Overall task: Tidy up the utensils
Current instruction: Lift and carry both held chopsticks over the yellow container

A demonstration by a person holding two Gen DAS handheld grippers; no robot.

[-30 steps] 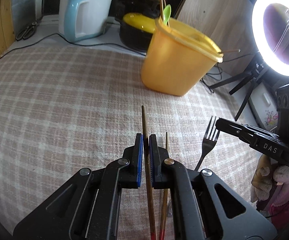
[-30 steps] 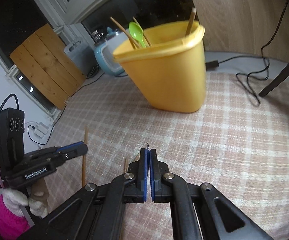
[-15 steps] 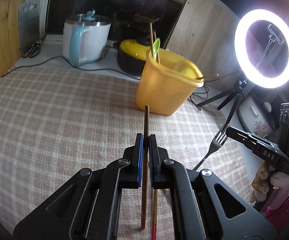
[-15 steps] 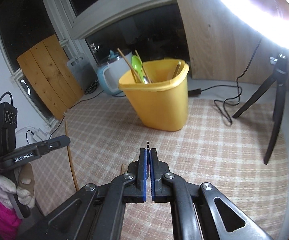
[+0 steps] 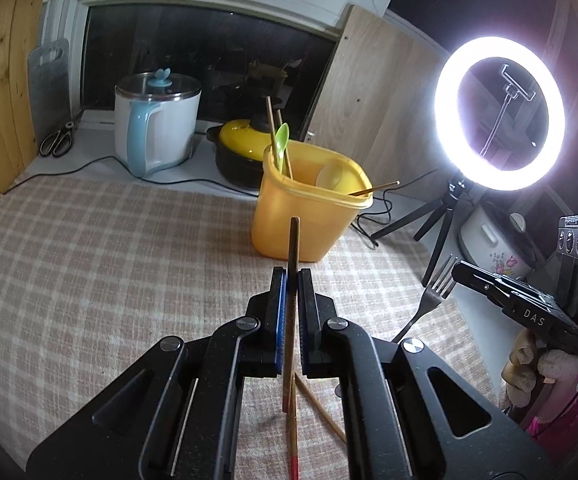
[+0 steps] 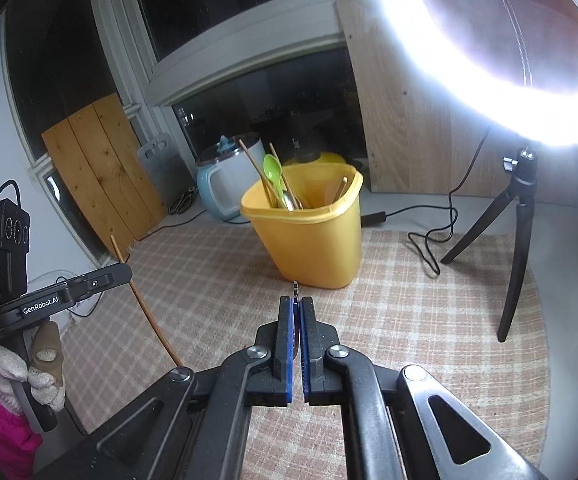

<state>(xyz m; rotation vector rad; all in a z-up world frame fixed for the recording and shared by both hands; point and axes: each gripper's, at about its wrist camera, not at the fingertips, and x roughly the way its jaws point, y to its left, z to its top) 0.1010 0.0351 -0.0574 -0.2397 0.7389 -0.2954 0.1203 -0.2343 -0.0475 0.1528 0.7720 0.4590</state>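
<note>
My left gripper (image 5: 292,276) is shut on a wooden chopstick (image 5: 293,240), held above the checked cloth and pointing toward the yellow container (image 5: 309,224). That tub holds a green spoon (image 5: 281,140) and several chopsticks. Two loose chopsticks (image 5: 321,408) lie on the cloth under the left gripper. My right gripper (image 6: 296,300) is shut on a metal fork (image 6: 295,286), seen edge-on. In the left wrist view the fork (image 5: 429,304) sticks out of the right gripper (image 5: 455,270), tines up. The right wrist view shows the left gripper (image 6: 125,270), its chopstick (image 6: 145,308) and the container (image 6: 313,240).
A white and blue kettle (image 5: 153,128), a black pot with a yellow lid (image 5: 237,148) and scissors (image 5: 57,144) sit behind the checked cloth (image 5: 109,260). A ring light (image 5: 497,116) on a tripod (image 6: 517,240) stands right of the container, with a cable (image 6: 429,240) trailing.
Both grippers have risen and drawn back from the yellow container, carrying the chopstick and the fork higher above the cloth. Neither grip has changed.
</note>
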